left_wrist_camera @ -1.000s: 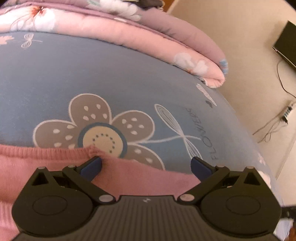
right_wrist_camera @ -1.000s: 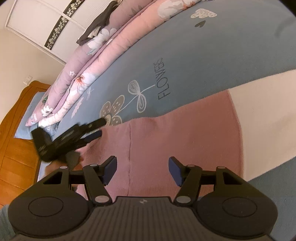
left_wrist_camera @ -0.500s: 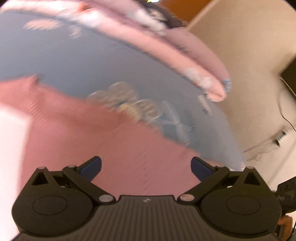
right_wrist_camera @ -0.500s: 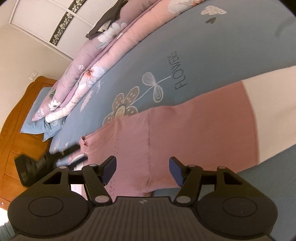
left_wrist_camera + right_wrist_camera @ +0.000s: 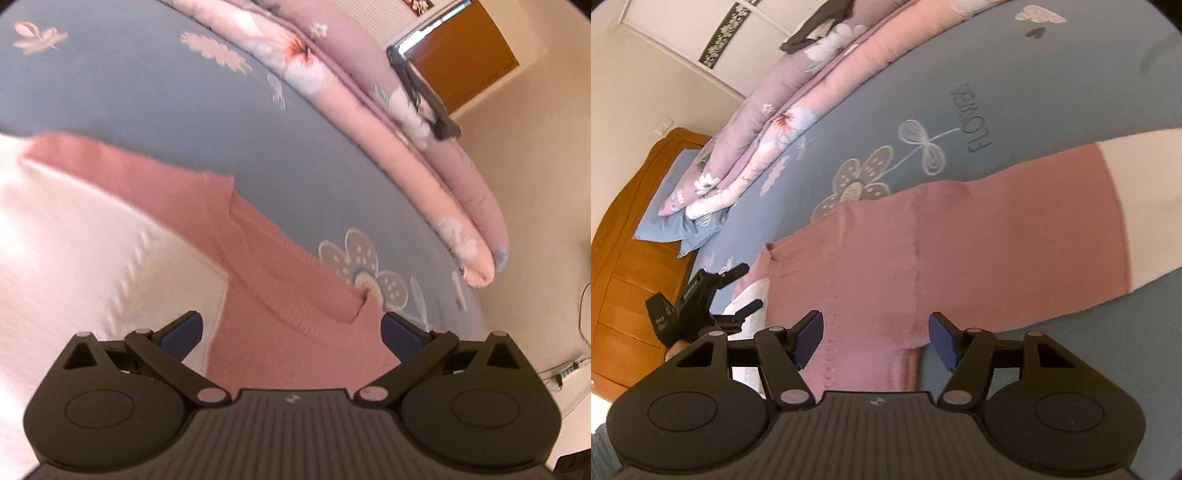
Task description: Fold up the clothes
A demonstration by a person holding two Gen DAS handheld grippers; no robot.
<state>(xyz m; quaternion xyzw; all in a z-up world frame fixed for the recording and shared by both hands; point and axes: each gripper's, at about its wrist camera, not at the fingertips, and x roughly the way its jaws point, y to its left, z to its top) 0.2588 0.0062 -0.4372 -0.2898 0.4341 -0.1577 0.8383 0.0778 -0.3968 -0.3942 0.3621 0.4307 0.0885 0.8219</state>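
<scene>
Knit garment: pink-and-cream sweater (image 5: pixel 979 236) spread flat across centre of right-wrist view, pink folded panel over cream body; same sweater (image 5: pixel 280 295) at lower centre of left-wrist view, cream part filling left side.
Bed cover: blue flowered sheet (image 5: pixel 960 74) under garment, upper right of frame; smooth, no snag noted.
Quilt: folded pink quilt (image 5: pixel 369 110) along upper right of left-wrist view, well apart from garment; not obstructing.
Headboard: wooden headboard (image 5: pixel 624 229) at left edge, clear of work.
Right gripper (image 5: pixel 875 338): lower centre, fingers parted, nothing pinched, poised above near pink hem.
Left gripper (image 5: pixel 291 332): lower centre, fingers spread wide, empty, straddling pink edge; also visible at lower left of right-wrist view (image 5: pixel 738 291), beside pink corner.
Step judged: taking hold for next fold.
Advice: pinch both layers at hem, lift both ends evenly, keep fold edge straight.
Risk: catching sheet with knit.
</scene>
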